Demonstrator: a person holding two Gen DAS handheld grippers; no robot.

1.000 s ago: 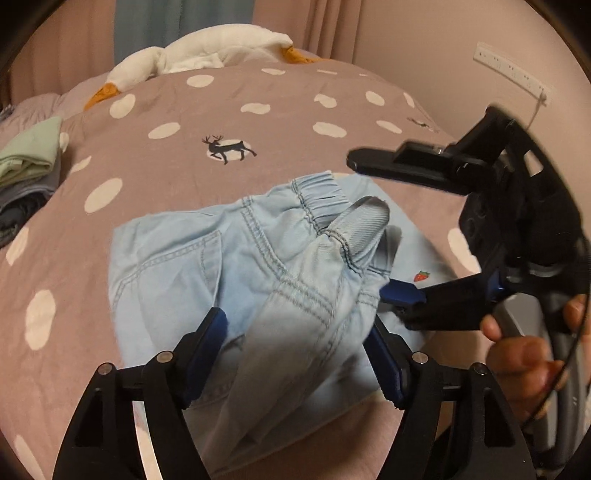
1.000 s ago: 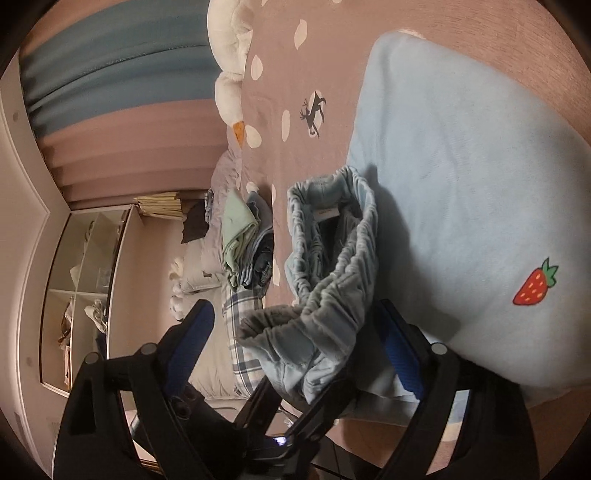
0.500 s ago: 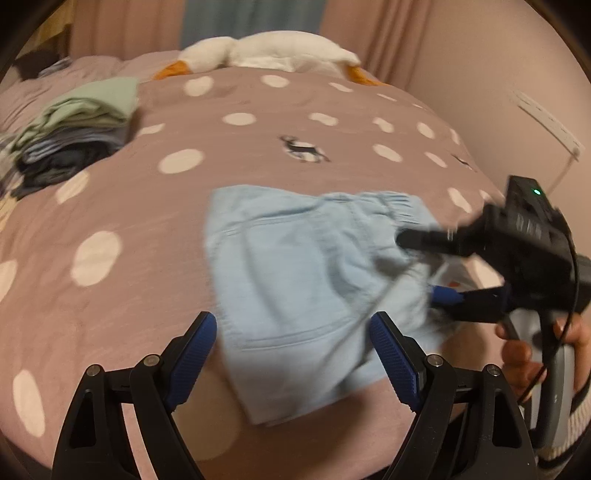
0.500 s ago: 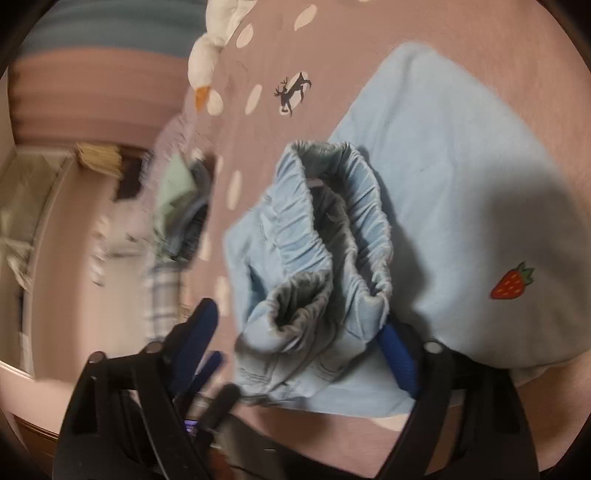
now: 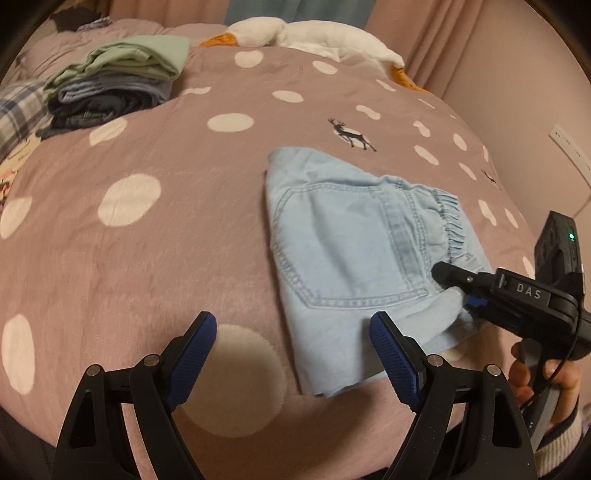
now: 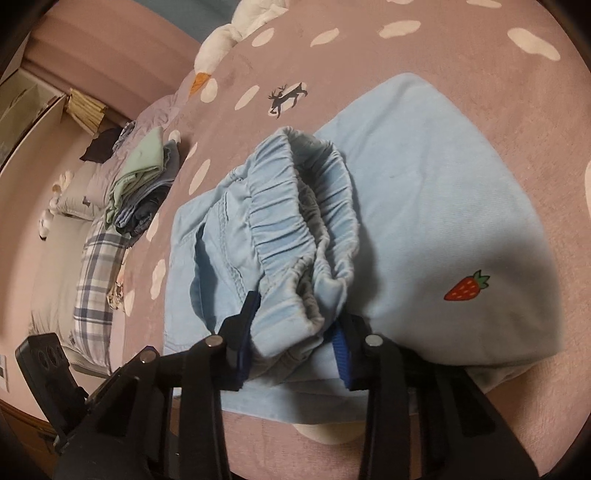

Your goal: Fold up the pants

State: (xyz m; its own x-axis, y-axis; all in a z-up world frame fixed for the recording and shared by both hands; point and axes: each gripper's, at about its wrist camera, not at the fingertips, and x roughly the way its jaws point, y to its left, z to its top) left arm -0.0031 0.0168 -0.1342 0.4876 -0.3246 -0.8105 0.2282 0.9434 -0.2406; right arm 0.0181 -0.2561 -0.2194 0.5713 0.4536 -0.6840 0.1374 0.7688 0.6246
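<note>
Light blue pants [image 5: 351,251] lie folded on the pink spotted bed cover [image 5: 147,229], back pocket up, elastic waistband to the right. My left gripper [image 5: 291,354] is open and empty, hovering just off the pants' near left edge. My right gripper [image 6: 295,332] is shut on the bunched elastic waistband [image 6: 295,221]; it shows in the left wrist view [image 5: 454,284] at the pants' right edge. A strawberry print [image 6: 467,286] marks the pants' flat lower layer.
A stack of folded clothes [image 5: 114,85] sits at the bed's far left. A white goose plush [image 5: 314,35] lies at the far edge. A plaid pillow [image 6: 96,280] is beyond the stack. A wall [image 5: 535,92] is close on the right.
My left gripper let go of the pants and pulled back to the left. The pants dropped flat onto the bed. My right gripper closed on the waistband.
</note>
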